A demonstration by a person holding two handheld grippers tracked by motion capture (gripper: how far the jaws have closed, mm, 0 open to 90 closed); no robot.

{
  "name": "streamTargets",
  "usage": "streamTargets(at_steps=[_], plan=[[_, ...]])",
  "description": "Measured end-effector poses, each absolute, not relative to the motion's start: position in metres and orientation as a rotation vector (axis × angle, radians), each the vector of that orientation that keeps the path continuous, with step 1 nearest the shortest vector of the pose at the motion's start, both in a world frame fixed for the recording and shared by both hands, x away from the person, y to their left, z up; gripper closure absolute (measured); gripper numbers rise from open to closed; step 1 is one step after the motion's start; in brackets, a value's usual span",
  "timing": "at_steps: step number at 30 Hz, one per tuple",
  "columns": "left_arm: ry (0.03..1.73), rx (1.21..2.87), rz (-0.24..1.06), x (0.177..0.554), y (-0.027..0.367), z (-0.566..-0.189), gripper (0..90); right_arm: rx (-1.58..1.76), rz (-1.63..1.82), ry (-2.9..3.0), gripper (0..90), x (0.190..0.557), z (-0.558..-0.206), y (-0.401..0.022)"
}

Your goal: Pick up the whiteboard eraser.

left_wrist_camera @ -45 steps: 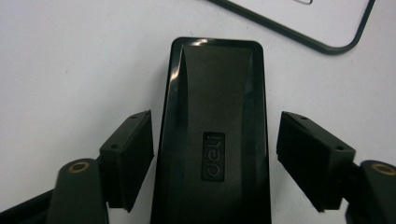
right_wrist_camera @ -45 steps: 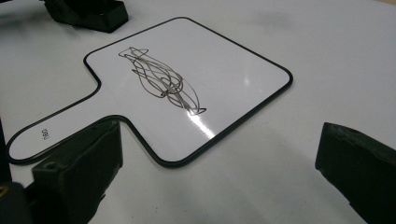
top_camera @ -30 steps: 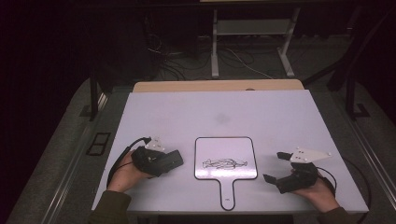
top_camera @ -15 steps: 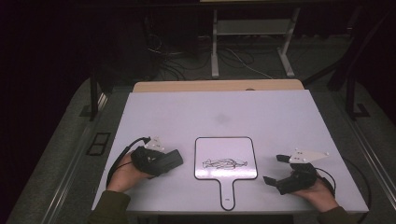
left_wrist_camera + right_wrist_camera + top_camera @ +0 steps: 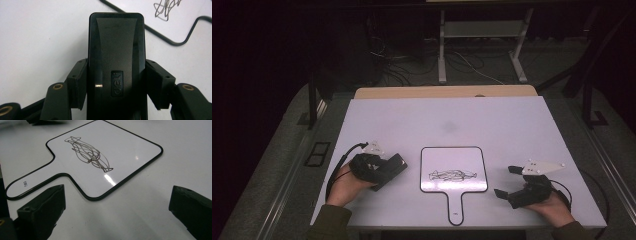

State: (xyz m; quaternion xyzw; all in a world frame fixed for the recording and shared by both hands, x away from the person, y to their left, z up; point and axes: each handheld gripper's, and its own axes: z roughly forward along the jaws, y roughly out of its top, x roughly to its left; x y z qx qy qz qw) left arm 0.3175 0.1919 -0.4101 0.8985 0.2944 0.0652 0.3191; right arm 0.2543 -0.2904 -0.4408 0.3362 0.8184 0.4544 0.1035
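Note:
A small handled whiteboard (image 5: 454,162) lies flat near the table's front edge, with a dark scribble (image 5: 452,175) on it. Left of it, my left gripper (image 5: 387,169) lies low over the table, shut on a black eraser (image 5: 394,164). In the left gripper view the pads press both long sides of the eraser (image 5: 116,50), whose tip points at the whiteboard's corner (image 5: 175,30). My right gripper (image 5: 506,182) rests right of the board, open, with nothing between its fingers. From the right gripper view the whiteboard (image 5: 125,150) and its scribble (image 5: 87,155) lie just ahead of the gripper (image 5: 117,207).
The white tabletop (image 5: 442,115) stretches bare beyond the board. A wooden strip (image 5: 442,91) runs along its far edge. Behind it on the dark floor are cables (image 5: 402,55) and a metal stand (image 5: 482,45). The whiteboard's handle (image 5: 455,207) reaches the front edge.

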Motion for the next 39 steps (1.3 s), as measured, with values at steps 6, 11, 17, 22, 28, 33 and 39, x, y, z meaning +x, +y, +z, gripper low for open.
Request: streamTargets(at_steps=[6,11,17,22,28,33,39], plan=[[0.814,2.334,0.197,0.317,0.189,-0.402,39.4,0.995,1.345,2.409,0.0,0.254,-0.441,-0.29],[0.802,2.291,0.208,0.316,0.187,-0.394,39.5,0.992,1.347,2.406,0.0,0.254,-0.441,-0.291],[0.77,2.271,0.202,0.316,0.178,-0.386,39.5,0.994,1.352,2.404,0.0,0.254,-0.44,-0.29],[0.745,2.268,0.187,0.318,0.17,-0.381,39.5,0.999,1.359,2.4,0.0,0.254,-0.44,-0.29],[0.718,2.262,0.176,0.322,0.158,-0.377,39.4,1.0,1.361,2.4,0.0,0.254,-0.44,-0.29],[0.687,2.266,0.168,0.325,0.149,-0.373,39.4,1.002,1.362,2.398,0.0,0.254,-0.44,-0.29],[0.66,2.274,0.163,0.33,0.134,-0.371,39.4,1.001,1.364,2.397,0.0,0.254,-0.44,-0.29]])
